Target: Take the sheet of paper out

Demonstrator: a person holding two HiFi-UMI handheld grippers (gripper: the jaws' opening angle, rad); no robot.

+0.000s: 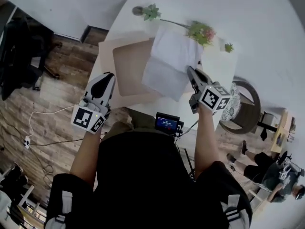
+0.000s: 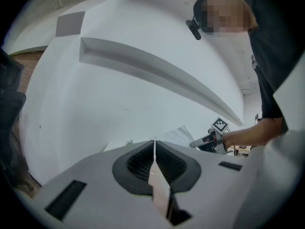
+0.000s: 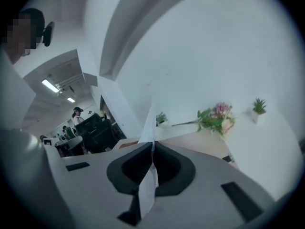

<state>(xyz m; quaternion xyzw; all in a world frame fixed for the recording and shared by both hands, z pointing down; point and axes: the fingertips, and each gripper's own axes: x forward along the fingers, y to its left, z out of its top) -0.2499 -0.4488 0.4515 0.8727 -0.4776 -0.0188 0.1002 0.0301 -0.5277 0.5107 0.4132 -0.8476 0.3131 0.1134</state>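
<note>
Left gripper [image 1: 107, 76] [image 2: 154, 143]: jaws together, clamped on the left edge of the envelope [image 1: 128, 68] [image 2: 160, 190].
Right gripper [image 1: 191, 70] [image 3: 152, 145]: jaws together, clamped on the paper [image 1: 169, 61] [image 3: 151, 120].
Paper: white, overlapping the envelope's right side, above the surface [image 1: 220, 63].
Flowers [image 1: 201, 32]: beyond the paper, on the surface.

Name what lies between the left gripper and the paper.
In the head view, the tan folder fills that stretch; the left gripper pinches its edge, and the right gripper holds the paper.
</note>
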